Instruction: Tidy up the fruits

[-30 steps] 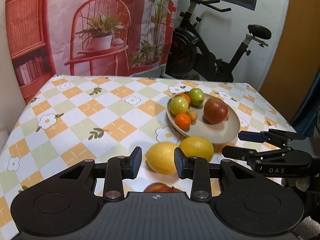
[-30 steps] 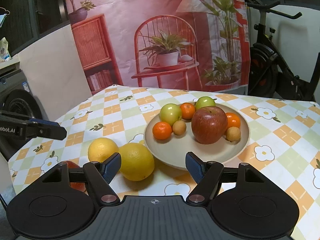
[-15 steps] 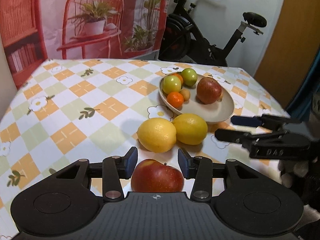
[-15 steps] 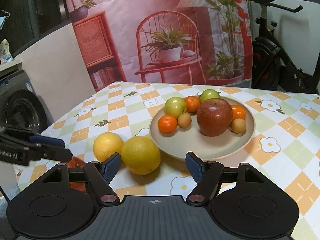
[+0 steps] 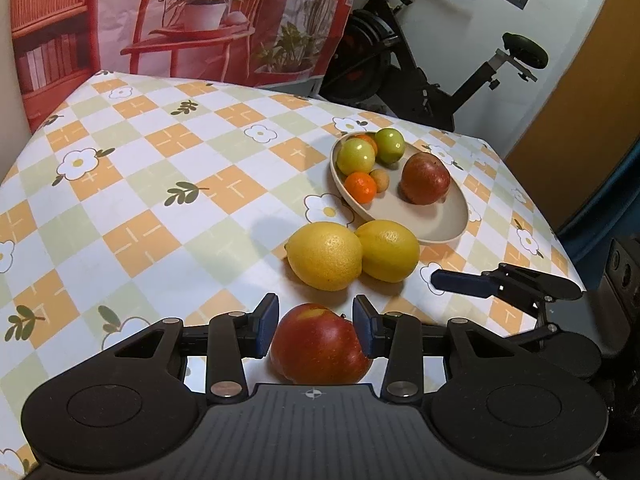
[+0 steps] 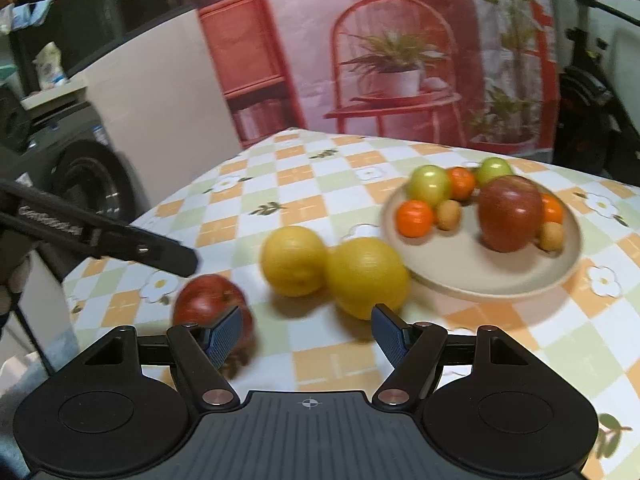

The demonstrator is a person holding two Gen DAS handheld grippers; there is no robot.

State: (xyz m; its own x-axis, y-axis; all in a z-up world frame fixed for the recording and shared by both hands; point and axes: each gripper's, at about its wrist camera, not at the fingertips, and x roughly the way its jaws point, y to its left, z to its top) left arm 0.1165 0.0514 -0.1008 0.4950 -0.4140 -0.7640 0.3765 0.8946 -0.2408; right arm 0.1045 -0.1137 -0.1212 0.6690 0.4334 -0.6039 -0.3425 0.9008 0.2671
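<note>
A red apple (image 5: pixel 320 344) lies on the checked tablecloth between the jaws of my left gripper (image 5: pixel 316 326); the jaws are open and flank it closely. It also shows in the right wrist view (image 6: pixel 208 304). Two yellow lemons (image 5: pixel 326 256) (image 5: pixel 388 250) lie side by side just beyond it. A beige bowl (image 5: pixel 444 220) holds a big red apple (image 5: pixel 425 178), two green fruits, small oranges and small tan fruits. My right gripper (image 6: pixel 307 334) is open and empty above the table before the lemons (image 6: pixel 366 276); one finger shows in the left wrist view (image 5: pixel 464 282).
The table (image 5: pixel 160 200) has a checked cloth with flowers. An exercise bike (image 5: pixel 420 72) stands behind the far edge, and a red printed backdrop (image 5: pixel 180 20) hangs at the back. A washing machine (image 6: pixel 80 168) stands off the table's left side.
My left gripper has pulled back and tilted down, so the red apple now sits between its jaws. My right gripper has swung left and back, with blur.
</note>
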